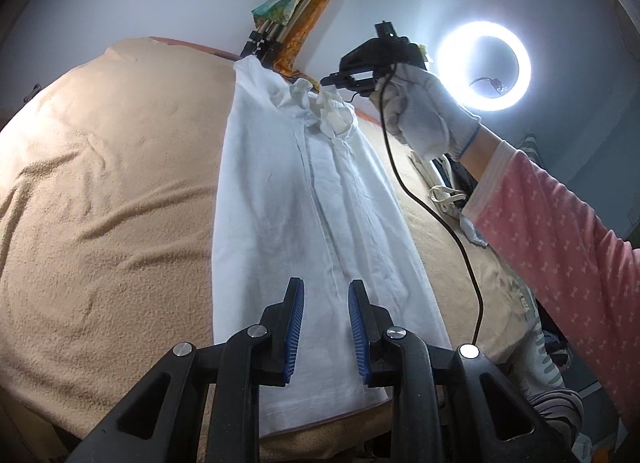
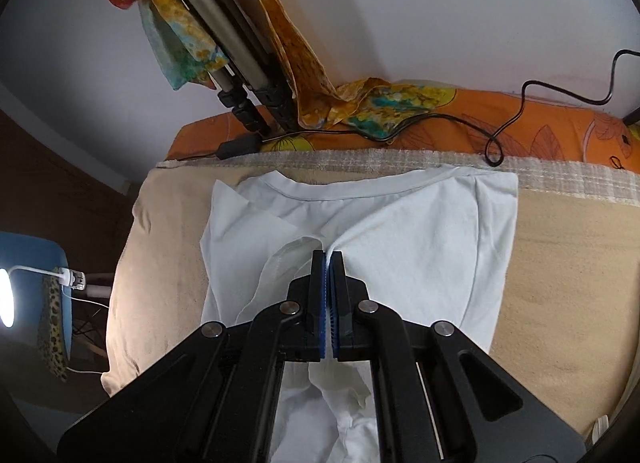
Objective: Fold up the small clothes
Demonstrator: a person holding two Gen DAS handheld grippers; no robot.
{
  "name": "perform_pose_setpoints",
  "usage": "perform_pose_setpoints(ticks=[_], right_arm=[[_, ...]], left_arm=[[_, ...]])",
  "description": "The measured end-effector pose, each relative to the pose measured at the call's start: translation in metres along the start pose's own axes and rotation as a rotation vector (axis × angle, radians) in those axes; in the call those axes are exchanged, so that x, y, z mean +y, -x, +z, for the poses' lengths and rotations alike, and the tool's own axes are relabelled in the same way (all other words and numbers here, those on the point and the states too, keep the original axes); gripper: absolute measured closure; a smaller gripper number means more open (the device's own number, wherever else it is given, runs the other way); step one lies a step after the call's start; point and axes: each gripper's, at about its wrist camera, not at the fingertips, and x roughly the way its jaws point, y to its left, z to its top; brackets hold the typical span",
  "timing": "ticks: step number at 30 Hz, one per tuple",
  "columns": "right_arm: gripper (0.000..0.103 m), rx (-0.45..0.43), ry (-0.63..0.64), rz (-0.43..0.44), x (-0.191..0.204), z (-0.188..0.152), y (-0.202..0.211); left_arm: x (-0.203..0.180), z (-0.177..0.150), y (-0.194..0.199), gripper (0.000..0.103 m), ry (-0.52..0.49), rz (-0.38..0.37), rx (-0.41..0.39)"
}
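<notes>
We see the white shirt [image 2: 400, 231] spread on the beige blanket [image 2: 568, 263], directly beneath both tools. The right tool [image 2: 328, 253] is clamped on a raised fold of the shirt near its neckline [image 2: 340, 193]. The left tool [image 1: 325, 287] stands narrowly parted above the shirt's hem end, its blue pads [image 1: 297, 327] gripping nothing. A gloved hand [image 1: 424, 111] carries the right tool.

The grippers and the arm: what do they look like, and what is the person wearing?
Both the left gripper and right gripper are black with ribbed blue pads and silver rivets. A thin black cable hangs down. The person wears a white glove and pink bow-patterned sleeve.
</notes>
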Motion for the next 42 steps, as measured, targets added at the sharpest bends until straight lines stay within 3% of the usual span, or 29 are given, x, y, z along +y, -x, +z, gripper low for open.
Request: perform_pose_setpoints(ticks=[3, 5, 6, 7, 14, 19, 25, 35, 42], right_arm=[[0.096, 0.028, -0.009, -0.004, -0.003, 0.003, -0.021], [0.077, 0.046, -0.017, 0.011, -0.007, 0.004, -0.027], [0.060, 0.041, -0.025, 0.032, -0.009, 0.004, -0.025], [0.052, 0.017, -0.037, 0.057, -0.011, 0.003, -0.018], [0.052, -0.127, -0.073, 0.171, -0.028, -0.013, 0.074], [0.052, -0.169, -0.070, 0.147, -0.036, -0.047, 0.132], [0.052, -0.191, -0.022, 0.130, -0.038, -0.120, 0.178], [0.052, -0.028, 0.009, 0.084, -0.032, -0.279, 0.185], [0.052, 0.082, -0.002, 0.066, -0.030, -0.352, 0.162]], left_arm=[[0.003, -0.002, -0.001, 0.082, 0.009, 0.000, 0.007], [0.004, -0.001, 0.000, 0.082, 0.007, 0.007, 0.003], [0.005, -0.001, 0.002, 0.082, 0.006, 0.009, -0.002], [0.005, -0.001, 0.003, 0.082, 0.006, 0.011, -0.006], [0.003, 0.003, 0.018, 0.082, -0.023, 0.023, -0.048], [-0.004, 0.008, 0.028, 0.082, -0.059, 0.033, -0.058], [0.006, 0.009, 0.034, 0.075, -0.046, 0.045, -0.034], [0.037, -0.014, 0.031, 0.071, 0.003, 0.061, 0.102], [0.048, -0.032, 0.019, 0.071, 0.081, 0.023, 0.177]])
